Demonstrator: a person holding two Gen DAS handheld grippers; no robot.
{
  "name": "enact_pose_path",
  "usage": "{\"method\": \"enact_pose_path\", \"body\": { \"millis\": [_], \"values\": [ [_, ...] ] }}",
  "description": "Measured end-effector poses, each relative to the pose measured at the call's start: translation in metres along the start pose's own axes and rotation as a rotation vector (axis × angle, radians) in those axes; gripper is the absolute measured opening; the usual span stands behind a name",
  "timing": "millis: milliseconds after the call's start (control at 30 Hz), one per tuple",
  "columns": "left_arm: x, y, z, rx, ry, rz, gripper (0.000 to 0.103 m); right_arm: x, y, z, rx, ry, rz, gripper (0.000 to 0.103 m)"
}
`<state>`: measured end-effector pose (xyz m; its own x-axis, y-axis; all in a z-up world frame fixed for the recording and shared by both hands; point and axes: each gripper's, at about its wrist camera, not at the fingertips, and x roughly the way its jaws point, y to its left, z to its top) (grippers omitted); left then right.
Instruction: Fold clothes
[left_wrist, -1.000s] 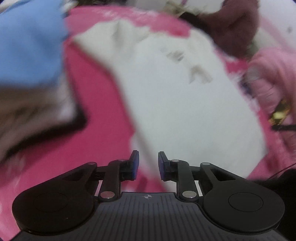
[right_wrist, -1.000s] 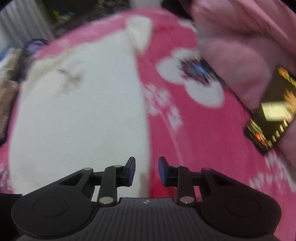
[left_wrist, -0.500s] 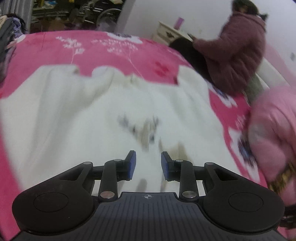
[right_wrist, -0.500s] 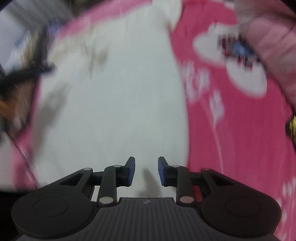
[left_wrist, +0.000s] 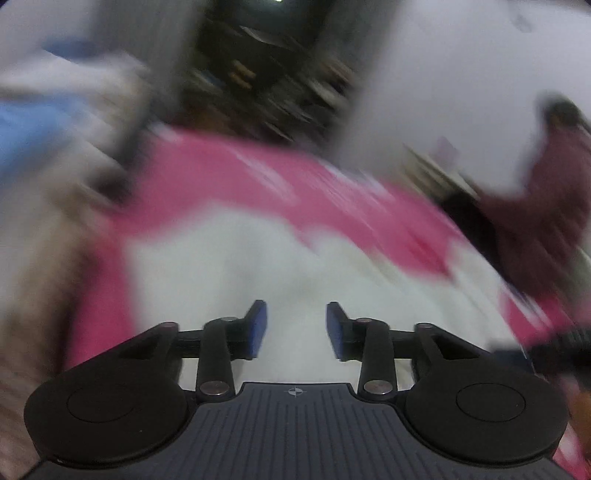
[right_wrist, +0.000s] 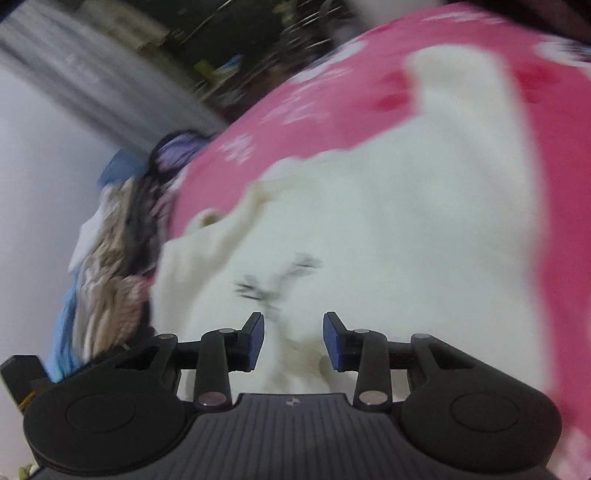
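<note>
Only rightward, dark print (right_wrist: 275, 284) on white garment (right_wrist: 406, 240)

1 white garment (right_wrist: 388, 229) spread on 1 pink floral bedspread (right_wrist: 295, 110). 1 heap of mixed clothes (right_wrist: 110, 266) at its left edge, item count unclear w/ blur. 1 person in a dark red coat (left_wrist: 546, 206). 2 grippers: left gripper (left_wrist: 296, 329), right gripper (right_wrist: 293, 340).

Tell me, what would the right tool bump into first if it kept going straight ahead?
Most likely the white garment spread on the pink blanket. The right tool is open, empty and angled down toward it, though blur hides the gap.
</note>
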<state>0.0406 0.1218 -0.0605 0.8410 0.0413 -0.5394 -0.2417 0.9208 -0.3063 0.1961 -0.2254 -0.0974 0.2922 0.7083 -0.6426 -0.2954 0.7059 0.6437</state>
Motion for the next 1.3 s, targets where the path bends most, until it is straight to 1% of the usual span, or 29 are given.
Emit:
{"method": "enact_pose_path", "body": {
  "millis": [33, 67, 100, 200, 267, 333, 400, 433, 467, 500, 533, 567, 633, 667, 733, 800, 867, 900, 933, 967, 1000, 1033, 1100, 1133, 1167, 1200, 1233, 1267, 1300],
  "values": [
    [0.000, 0.012, 0.008, -0.037, -0.044, 0.077, 0.045, 0.016, 0.009, 0.006, -0.011, 0.014, 0.031, 0.041],
    [0.006, 0.023, 0.014, -0.069, -0.048, 0.147, 0.048, 0.031, 0.018, 0.011, -0.015, 0.022, 0.059, 0.042],
    [0.018, 0.036, 0.020, -0.103, -0.023, 0.213, 0.048, 0.044, 0.027, 0.015, -0.015, 0.027, 0.085, 0.043],
    [0.056, 0.066, 0.025, -0.192, 0.049, 0.267, 0.048, 0.083, 0.052, 0.028, -0.013, 0.045, 0.161, 0.044],
    [0.080, 0.074, 0.027, -0.226, 0.081, 0.255, 0.050, 0.104, 0.066, 0.031, -0.010, 0.066, 0.205, 0.046],
    [0.104, 0.083, 0.028, -0.269, 0.101, 0.275, 0.054, 0.120, 0.077, 0.031, -0.005, 0.080, 0.219, 0.046],
    [0.123, 0.090, 0.027, -0.305, 0.127, 0.294, 0.052, 0.127, 0.078, 0.028, 0.017, 0.087, 0.223, 0.047],
    [0.130, 0.093, 0.026, -0.322, 0.140, 0.298, 0.048, 0.127, 0.074, 0.024, 0.034, 0.086, 0.223, 0.047],
    [0.129, 0.091, 0.026, -0.314, 0.124, 0.296, 0.034, 0.125, 0.069, 0.021, 0.050, 0.082, 0.219, 0.047],
    [0.128, 0.089, 0.025, -0.306, 0.107, 0.293, 0.028, 0.122, 0.064, 0.018, 0.065, 0.077, 0.214, 0.047],
    [0.126, 0.088, 0.024, -0.304, 0.094, 0.292, 0.015, 0.119, 0.059, 0.015, 0.078, 0.072, 0.203, 0.047],
    [0.121, 0.087, 0.025, -0.322, 0.072, 0.280, 0.012, 0.113, 0.052, 0.014, 0.088, 0.065, 0.186, 0.048],
    [0.104, 0.077, 0.029, -0.328, 0.012, 0.231, 0.012, 0.099, 0.038, 0.011, 0.111, 0.040, 0.148, 0.049],
    [0.092, 0.066, 0.033, -0.290, -0.032, 0.190, 0.011, 0.093, 0.031, 0.011, 0.120, 0.025, 0.132, 0.049],
    [0.066, 0.033, 0.037, -0.156, -0.114, 0.057, 0.011, 0.079, 0.018, 0.010, 0.140, -0.006, 0.101, 0.049],
    [0.041, -0.004, 0.033, -0.003, -0.152, -0.095, 0.011, 0.064, 0.007, 0.010, 0.161, -0.043, 0.074, 0.049],
    [0.026, -0.038, 0.020, 0.129, -0.144, -0.224, 0.012, 0.051, -0.001, 0.010, 0.177, -0.084, 0.056, 0.049],
    [0.020, -0.056, 0.009, 0.215, -0.121, -0.292, 0.012, 0.044, -0.004, 0.009, 0.184, -0.104, 0.048, 0.049],
    [0.018, -0.073, -0.004, 0.310, -0.085, -0.353, 0.013, 0.037, -0.008, 0.009, 0.191, -0.124, 0.040, 0.049],
    [0.017, -0.092, -0.023, 0.424, -0.029, -0.404, 0.017, 0.030, -0.011, 0.009, 0.193, -0.148, 0.022, 0.049],
    [0.016, -0.106, -0.041, 0.506, 0.016, -0.422, 0.017, 0.024, -0.015, 0.008, 0.193, -0.175, -0.003, 0.049],
    [0.019, -0.116, -0.058, 0.561, 0.059, -0.430, 0.019, 0.018, -0.018, 0.007, 0.197, -0.199, -0.031, 0.049],
    [0.029, -0.124, -0.087, 0.599, 0.165, -0.439, 0.021, 0.013, -0.024, 0.005, 0.218, -0.219, -0.063, 0.049],
    [0.030, -0.124, -0.090, 0.589, 0.186, -0.436, 0.023, 0.011, -0.027, 0.005, 0.230, -0.226, -0.075, 0.050],
    [0.030, -0.123, -0.094, 0.578, 0.205, -0.433, 0.026, 0.011, -0.028, 0.005, 0.231, -0.224, -0.083, 0.050],
    [0.026, -0.120, -0.091, 0.554, 0.197, -0.443, 0.029, 0.012, -0.027, 0.005, 0.225, -0.218, -0.088, 0.051],
    [0.023, -0.116, -0.086, 0.527, 0.198, -0.457, 0.036, 0.014, -0.024, 0.005, 0.216, -0.213, -0.094, 0.053],
    [0.022, -0.112, -0.080, 0.494, 0.208, -0.474, 0.039, 0.017, -0.021, 0.007, 0.203, -0.208, -0.096, 0.055],
    [0.020, -0.108, -0.074, 0.460, 0.219, -0.492, 0.039, 0.020, -0.019, 0.009, 0.191, -0.202, -0.097, 0.056]
  ]
}}
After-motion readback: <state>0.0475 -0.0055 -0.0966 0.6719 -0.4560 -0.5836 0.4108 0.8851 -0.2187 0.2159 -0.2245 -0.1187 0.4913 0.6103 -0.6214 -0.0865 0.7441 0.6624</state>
